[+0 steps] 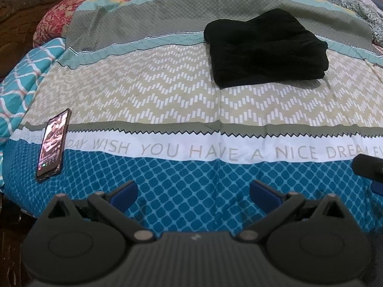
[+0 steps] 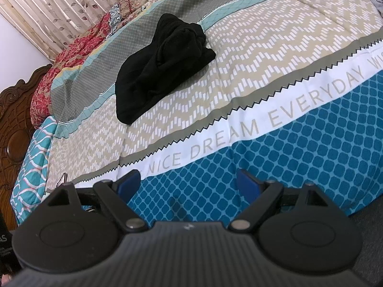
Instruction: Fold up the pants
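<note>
One pair of black pants (image 1: 265, 47) lay on the bed (image 1: 167, 91), already gathered into a thick, compact bundle across the beige zigzag band and the grey-green stripe of the patterned bedsheet (image 2: 275, 67). From the left wrist view it looked like a neat, squared stack; from the right wrist view the far end was lumpier, with rumpled layers showing. I would judge the folding done or nearly so, the bundle left well clear of the bed's near edge so it would not slide off.

Both tools hung back at the near side of the bed, over the blue lattice part of the sheet and well apart from the pants. The left gripper (image 1: 193, 192) had its jaws spread wide with nothing between the two blue pads, and the right gripper (image 2: 188, 183) was the same: jaws wide apart, holding nothing. That pulled-back, empty stance suited a pause after letting go, or a look before tidying the lumpy end.

A single smartphone (image 1: 53, 142) lay face up with its screen lit near the bed's left edge, well away from the pants, probably parked there to stay out of the work. A carved wooden headboard (image 2: 14, 119) stood at one end, a red floral quilt (image 2: 71, 55) was bunched beyond the sheet, and leaf-print curtains (image 2: 59, 2) hung behind.

Counted: one pair of pants, one phone, two grippers.
</note>
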`<state>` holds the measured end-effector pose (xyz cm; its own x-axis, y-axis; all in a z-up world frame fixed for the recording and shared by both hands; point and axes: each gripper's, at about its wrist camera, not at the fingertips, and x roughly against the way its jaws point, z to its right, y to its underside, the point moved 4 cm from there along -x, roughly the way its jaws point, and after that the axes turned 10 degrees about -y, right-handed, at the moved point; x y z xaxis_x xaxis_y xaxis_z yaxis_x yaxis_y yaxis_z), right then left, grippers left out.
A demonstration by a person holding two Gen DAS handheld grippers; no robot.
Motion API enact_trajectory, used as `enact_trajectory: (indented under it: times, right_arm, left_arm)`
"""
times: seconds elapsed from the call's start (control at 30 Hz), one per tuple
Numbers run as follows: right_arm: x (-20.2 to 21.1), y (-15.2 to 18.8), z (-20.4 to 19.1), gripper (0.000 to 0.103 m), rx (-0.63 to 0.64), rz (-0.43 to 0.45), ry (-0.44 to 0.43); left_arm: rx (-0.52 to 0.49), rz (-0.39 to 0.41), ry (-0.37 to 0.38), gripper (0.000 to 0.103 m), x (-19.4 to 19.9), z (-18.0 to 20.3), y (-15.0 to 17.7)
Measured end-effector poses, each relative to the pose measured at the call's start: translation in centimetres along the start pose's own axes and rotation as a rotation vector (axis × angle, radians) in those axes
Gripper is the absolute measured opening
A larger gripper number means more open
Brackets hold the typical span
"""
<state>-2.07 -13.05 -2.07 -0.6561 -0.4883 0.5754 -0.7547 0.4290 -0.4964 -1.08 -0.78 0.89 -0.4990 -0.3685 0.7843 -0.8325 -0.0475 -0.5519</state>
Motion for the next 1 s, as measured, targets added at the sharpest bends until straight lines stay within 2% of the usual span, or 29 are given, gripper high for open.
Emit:
enact_trajectory:
  times: [0.43,0.7,0.87,1.0]
  right_arm:
    - [0.0,0.2,-0.4,0.089,0.022,0.004,0.003]
    - [0.5,-0.1,-1.9,0.094,0.087,0.024,0.014]
    - [0.8,-0.1,-3.0,0.095,0.149,0.048,0.027]
    - [1.2,-0.1,-3.8,0.098,0.196,0.080,0.051]
  left_arm:
    - [0.014,-0.011,-0.027,0.103,-0.2,-0.6,-0.1]
    - [0.021,-0.032,-0.019,0.103,-0.3,-0.7,-0.1]
    - [0.027,-0.045,0.002,0.103,-0.3,-0.6,0.0]
    - [0.045,-0.056,0.049,0.103,0.1,-0.7,-0.1]
